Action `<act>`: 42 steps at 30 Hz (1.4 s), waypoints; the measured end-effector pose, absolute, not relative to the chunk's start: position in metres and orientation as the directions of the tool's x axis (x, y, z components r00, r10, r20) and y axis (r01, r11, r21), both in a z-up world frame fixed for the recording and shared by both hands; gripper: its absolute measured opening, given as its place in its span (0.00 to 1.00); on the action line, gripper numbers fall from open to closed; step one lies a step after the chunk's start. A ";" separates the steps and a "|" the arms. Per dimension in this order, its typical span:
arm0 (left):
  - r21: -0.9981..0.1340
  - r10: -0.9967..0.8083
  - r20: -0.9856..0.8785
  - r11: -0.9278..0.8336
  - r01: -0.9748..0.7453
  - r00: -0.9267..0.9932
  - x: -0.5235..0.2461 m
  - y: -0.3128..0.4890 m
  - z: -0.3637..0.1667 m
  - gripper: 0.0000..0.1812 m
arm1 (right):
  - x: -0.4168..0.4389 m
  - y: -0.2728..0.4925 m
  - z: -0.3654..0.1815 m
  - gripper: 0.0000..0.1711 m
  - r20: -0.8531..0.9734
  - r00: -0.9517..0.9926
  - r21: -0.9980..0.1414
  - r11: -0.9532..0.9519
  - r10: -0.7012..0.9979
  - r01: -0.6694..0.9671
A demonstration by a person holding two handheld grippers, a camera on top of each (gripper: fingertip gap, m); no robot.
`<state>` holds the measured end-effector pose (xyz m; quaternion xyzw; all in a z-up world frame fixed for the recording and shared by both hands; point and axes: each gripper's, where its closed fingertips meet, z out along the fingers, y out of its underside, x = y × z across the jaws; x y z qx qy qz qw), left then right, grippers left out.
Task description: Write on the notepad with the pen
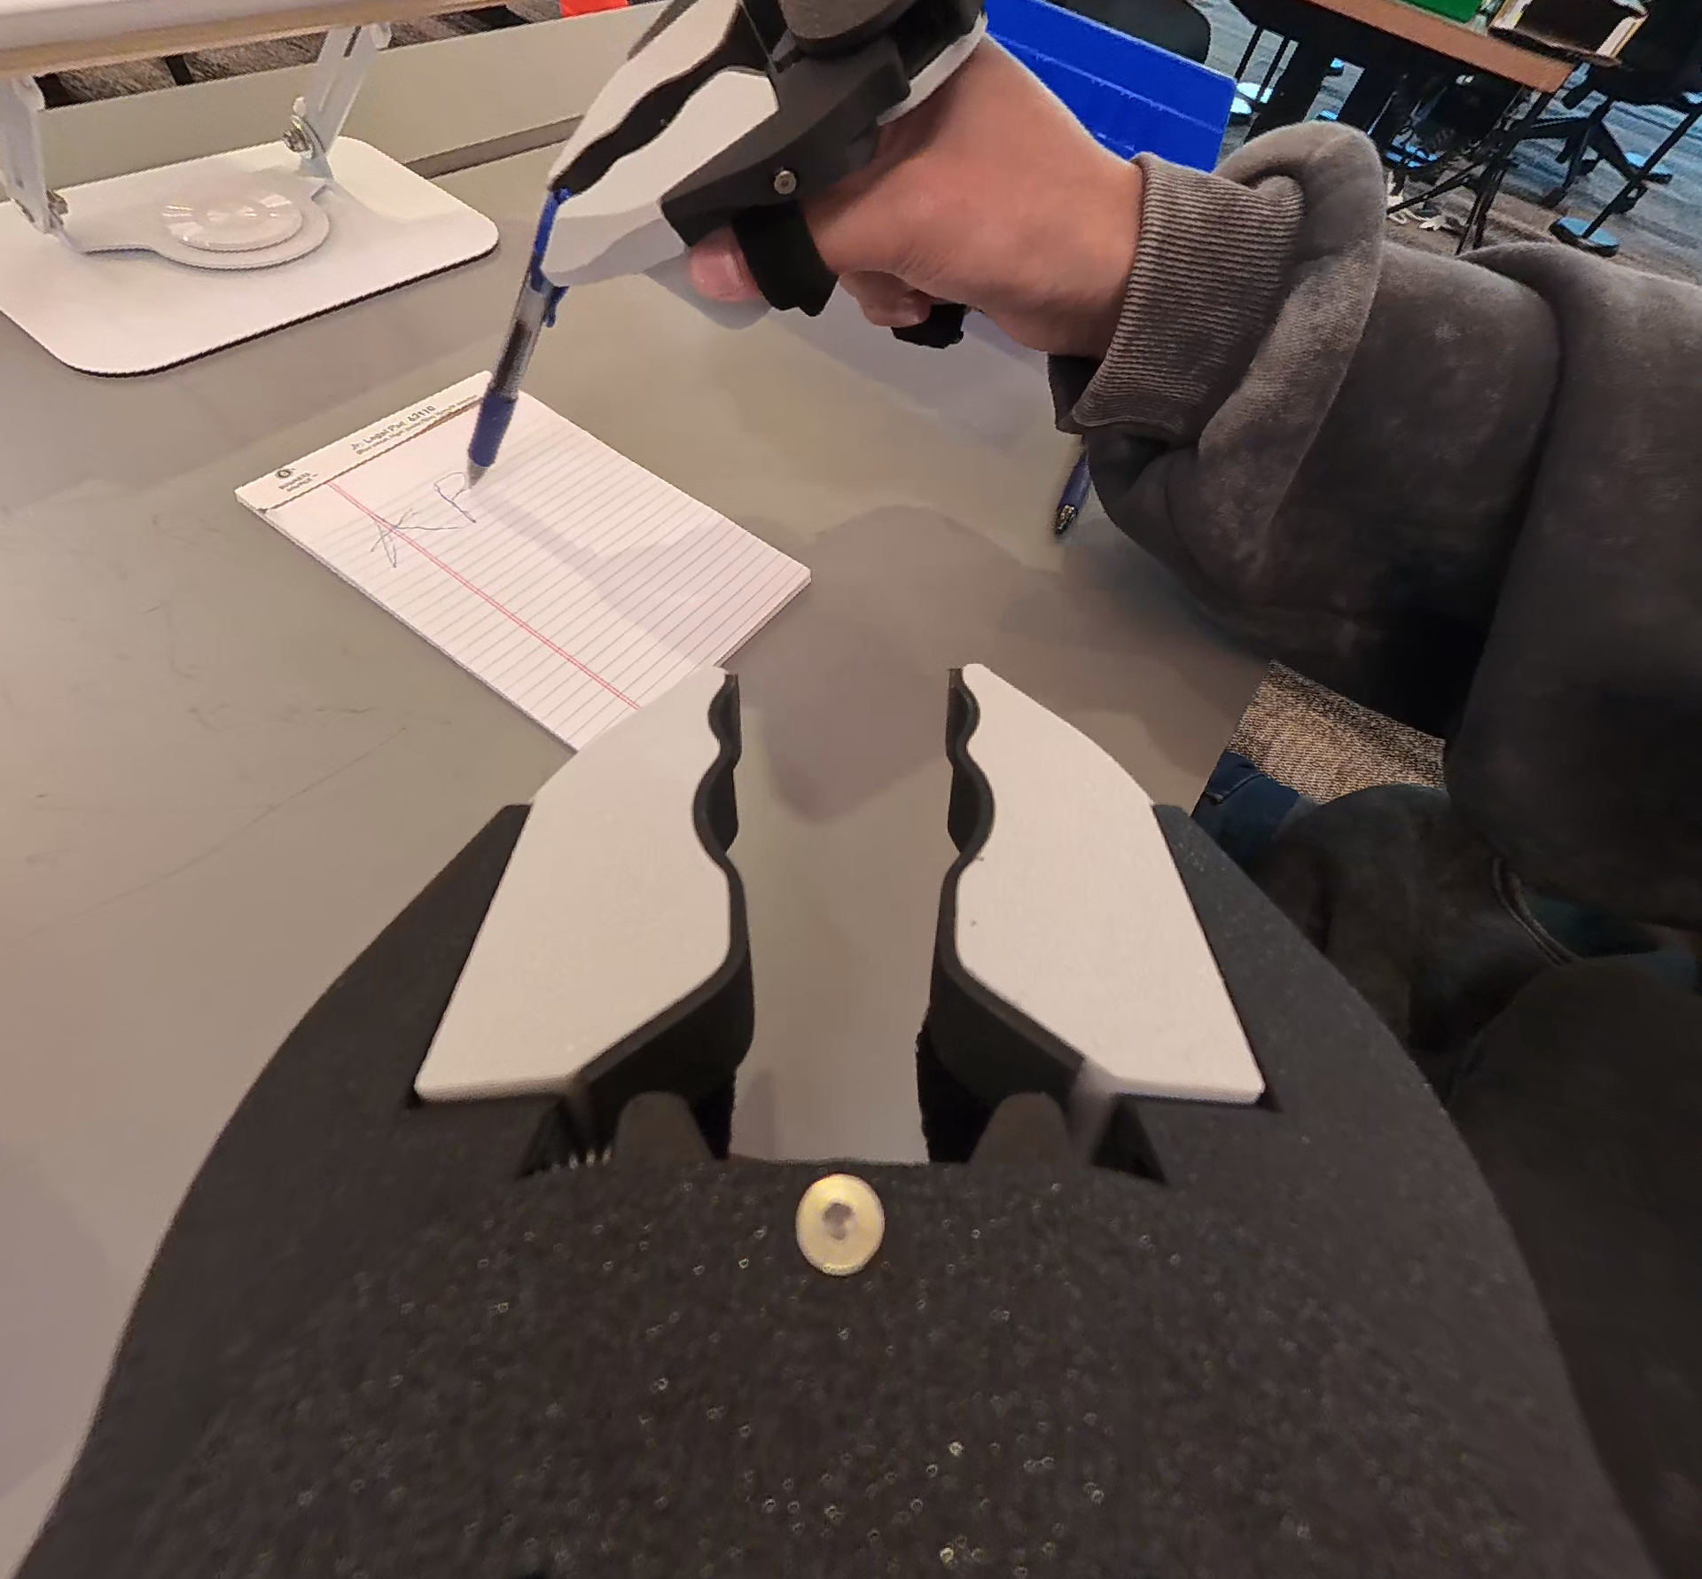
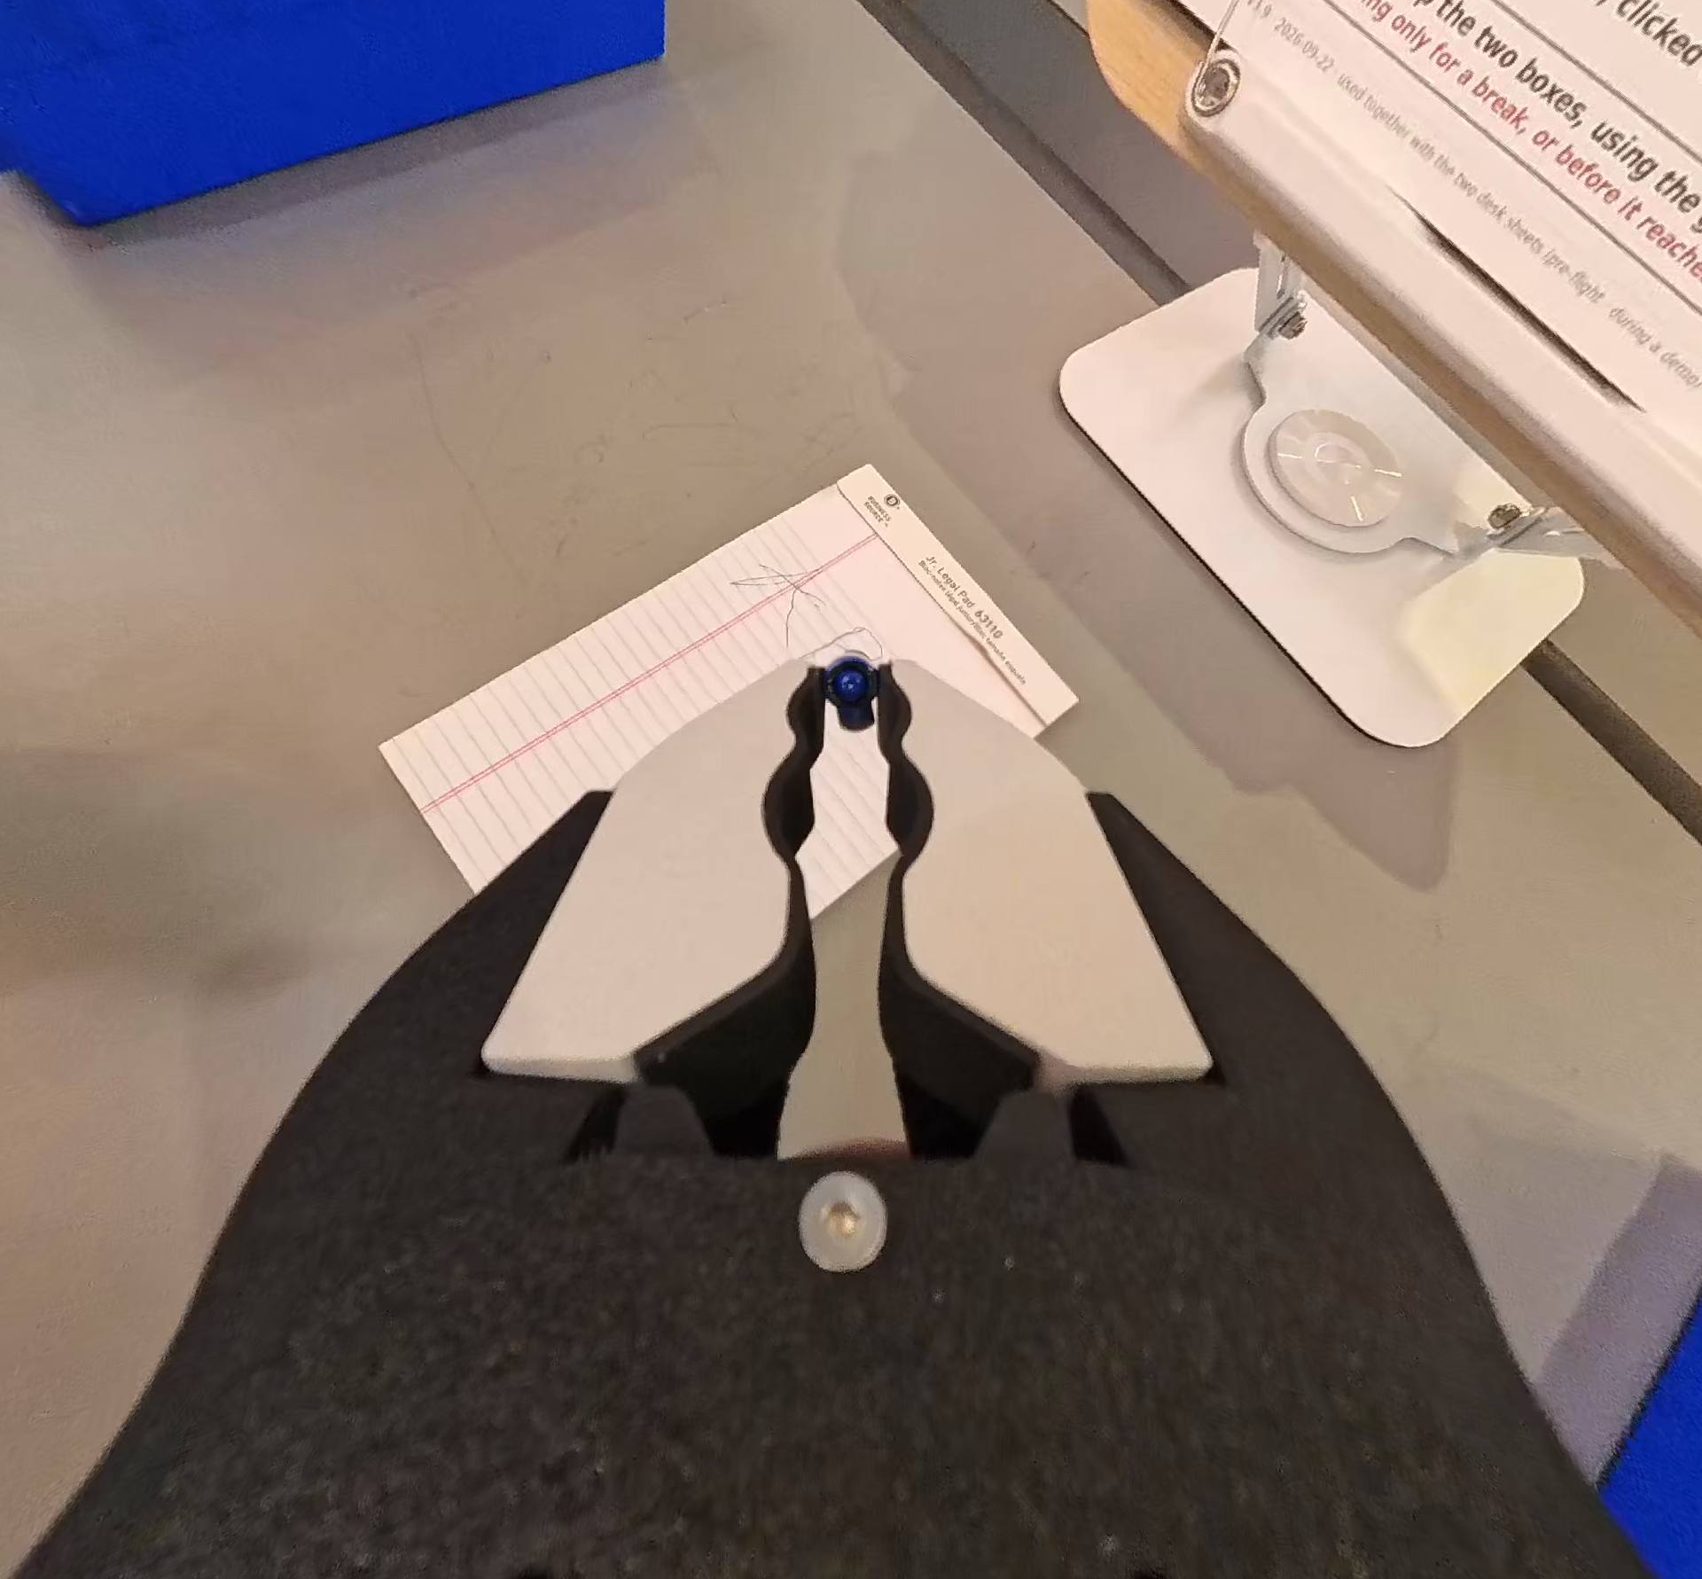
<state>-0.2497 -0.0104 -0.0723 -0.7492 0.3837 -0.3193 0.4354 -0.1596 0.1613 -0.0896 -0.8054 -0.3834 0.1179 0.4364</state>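
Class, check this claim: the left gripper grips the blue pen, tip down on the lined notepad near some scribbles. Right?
Not quite: the right gripper grips the blue pen, tip down on the lined notepad near the scribbles. The left wrist view shows it; the left gripper is open and empty.

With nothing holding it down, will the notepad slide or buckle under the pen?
The notepad lies flat on a smooth grey table, so it may skate. It looks thick, so probably stiff, unlikely to buckle. The left hand-held gripper sits open beside it and could pin a corner.
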 end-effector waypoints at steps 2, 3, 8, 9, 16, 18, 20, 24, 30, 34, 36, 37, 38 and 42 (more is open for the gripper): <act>-0.897 -0.853 0.143 -0.326 -0.299 0.501 -0.249 -0.011 -0.073 0.23 | -0.158 0.159 -0.090 0.06 0.146 0.679 -0.792 -0.327 0.719 0.516; -0.897 -0.853 0.142 -0.325 -0.300 0.502 -0.249 -0.011 -0.073 0.23 | -0.157 0.158 -0.090 0.06 0.147 0.679 -0.790 -0.327 0.719 0.518; -0.895 -0.853 0.147 -0.331 -0.301 0.501 -0.249 -0.011 -0.075 0.24 | -0.157 0.152 -0.090 0.06 0.144 0.678 -0.788 -0.331 0.721 0.519; -0.894 -0.853 0.148 -0.332 -0.302 0.501 -0.249 -0.011 -0.076 0.24 | -0.158 0.151 -0.090 0.06 0.143 0.676 -0.788 -0.330 0.723 0.519; -0.893 -0.851 0.153 -0.337 -0.299 0.503 -0.250 -0.011 -0.077 0.23 | -0.167 0.146 -0.090 0.06 0.144 0.664 -0.788 -0.321 0.734 0.525; -0.893 -0.850 0.154 -0.338 -0.298 0.503 -0.251 -0.011 -0.077 0.23 | -0.169 0.146 -0.090 0.06 0.146 0.662 -0.787 -0.320 0.735 0.528; -0.893 -0.850 0.154 -0.338 -0.298 0.504 -0.252 -0.011 -0.077 0.23 | -0.170 0.146 -0.090 0.06 0.145 0.662 -0.787 -0.319 0.735 0.527; -0.892 -0.851 0.154 -0.338 -0.299 0.502 -0.252 -0.012 -0.077 0.23 | -0.170 0.146 -0.091 0.06 0.135 0.665 -0.789 -0.326 0.735 0.520; -0.891 -0.853 0.150 -0.336 -0.305 0.501 -0.251 -0.013 -0.078 0.24 | -0.162 0.149 -0.078 0.06 0.148 0.688 -0.815 -0.306 0.711 0.491; -0.889 -0.853 0.157 -0.341 -0.305 0.498 -0.250 -0.013 -0.079 0.23 | -0.139 0.155 -0.066 0.06 0.154 0.719 -0.814 -0.326 0.677 0.481; -0.887 -0.854 0.157 -0.342 -0.310 0.495 -0.248 -0.013 -0.081 0.24 | -0.129 0.157 -0.068 0.06 0.147 0.728 -0.805 -0.347 0.670 0.482; -0.886 -0.855 0.157 -0.342 -0.312 0.494 -0.248 -0.013 -0.081 0.24 | -0.126 0.158 -0.070 0.06 0.144 0.730 -0.799 -0.357 0.669 0.484; -0.885 -0.856 0.157 -0.343 -0.314 0.492 -0.247 -0.013 -0.082 0.24 | -0.125 0.158 -0.073 0.06 0.142 0.729 -0.795 -0.362 0.670 0.487; -0.881 -0.857 0.157 -0.346 -0.323 0.491 -0.246 -0.013 -0.085 0.24 | -0.125 0.162 -0.079 0.06 0.141 0.730 -0.789 -0.369 0.668 0.491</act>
